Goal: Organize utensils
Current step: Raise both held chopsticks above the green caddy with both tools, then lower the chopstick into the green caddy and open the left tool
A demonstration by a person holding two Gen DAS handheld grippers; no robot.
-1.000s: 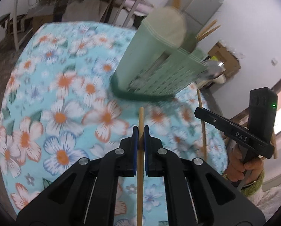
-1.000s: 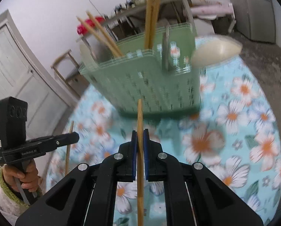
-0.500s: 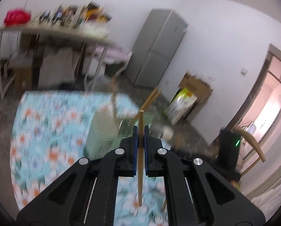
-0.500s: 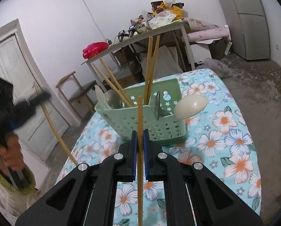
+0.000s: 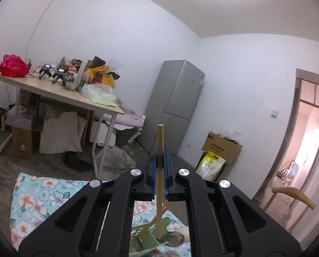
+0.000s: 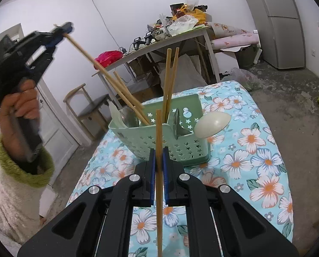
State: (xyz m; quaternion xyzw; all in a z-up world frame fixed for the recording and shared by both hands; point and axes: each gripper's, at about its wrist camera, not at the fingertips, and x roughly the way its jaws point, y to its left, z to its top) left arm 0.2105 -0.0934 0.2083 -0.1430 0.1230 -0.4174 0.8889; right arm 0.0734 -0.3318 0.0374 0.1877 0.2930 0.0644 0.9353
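Note:
A green perforated utensil basket stands on the floral tablecloth. It holds several chopsticks, a metal spoon and a cream ladle. My left gripper is raised above the basket, shut on a chopstick whose lower end reaches into the basket. In the left wrist view that chopstick points down into the basket. My right gripper is shut on another chopstick, held upright in front of the basket.
A cluttered long table stands behind the floral table. A grey fridge, cardboard boxes and a wooden chair stand around the room. A doorway opens at the right.
My left gripper has lifted and tipped its chopstick over the basket, the lower end now inside. My right gripper has pulled back and up from the basket, still holding its chopstick.

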